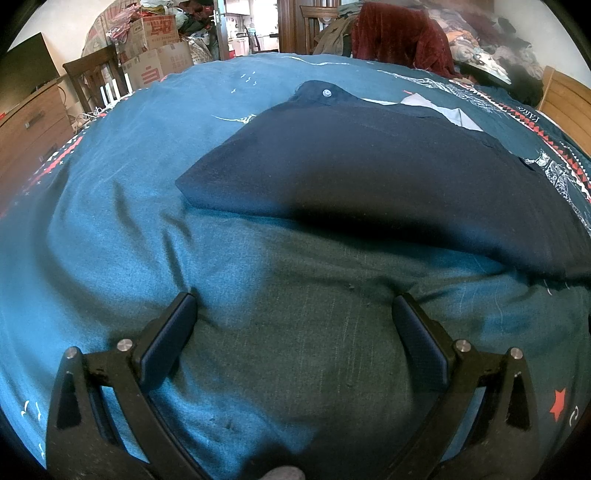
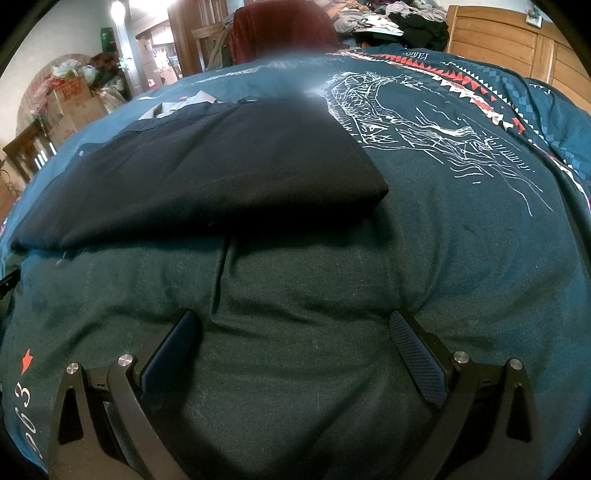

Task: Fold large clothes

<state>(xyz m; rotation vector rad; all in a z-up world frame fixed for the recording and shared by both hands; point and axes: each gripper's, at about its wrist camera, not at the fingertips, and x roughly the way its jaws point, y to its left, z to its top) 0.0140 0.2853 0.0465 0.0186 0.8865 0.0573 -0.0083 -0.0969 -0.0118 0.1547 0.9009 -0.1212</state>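
Left wrist view: both tongs [image 1: 293, 306] [image 2: 293, 323] gape wide, empty, near the folded navy garment [image 1: 369, 177] on the bedspread [image 1: 129, 155].

Both wrist views look low and forward over the bedspread [image 1: 110, 206], sharing the folded navy garment [image 1: 369, 173] ahead

Beyond the teal printed bedspread [image 1: 140, 155] I see stacked cardboard boxes [image 1: 155, 48], a wooden chair [image 1: 92, 79] and a dresser [image 1: 29, 125]. A dark red cloth [image 2: 284, 26] drapes over what looks like another chair, beside a wooden headboard [image 2: 517, 48].
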